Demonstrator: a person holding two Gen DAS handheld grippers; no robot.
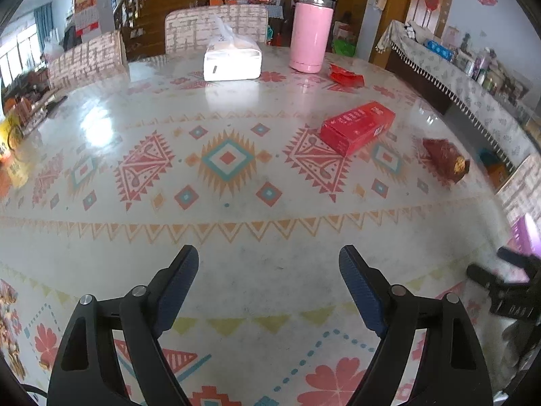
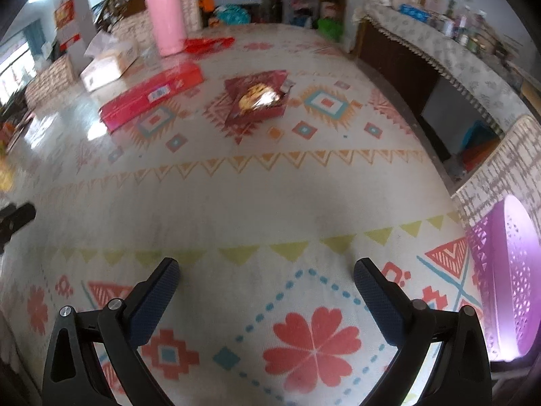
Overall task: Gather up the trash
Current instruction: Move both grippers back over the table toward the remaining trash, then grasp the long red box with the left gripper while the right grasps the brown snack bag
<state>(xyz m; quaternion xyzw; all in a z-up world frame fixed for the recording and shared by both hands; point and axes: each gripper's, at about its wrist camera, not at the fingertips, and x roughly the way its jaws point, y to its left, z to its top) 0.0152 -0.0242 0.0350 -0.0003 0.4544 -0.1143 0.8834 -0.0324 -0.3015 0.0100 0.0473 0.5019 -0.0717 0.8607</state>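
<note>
Both tools hover empty over the patterned, glossy tablecloth. The left gripper has its jaws spread wide with only cloth between them, and the right gripper stands equally wide and holds nothing.

Taking the tall pink insulated tumbler as landmark, the long flat red cardboard box lies on the near side of it, toward the grippers. A crumpled red wrapper sits just beside the tumbler's base. The dark red foil snack packet lies nearer still and off to the right of the box.

From the right gripper the packet lies almost straight ahead, well apart; from the left it sits far to the right. The right hand looks the likelier one to take it. The packet's long axis runs slantwise across that gripper's line, and its torn end faces the camera. A purple perforated plastic bin stands beyond the table's right edge.
</note>
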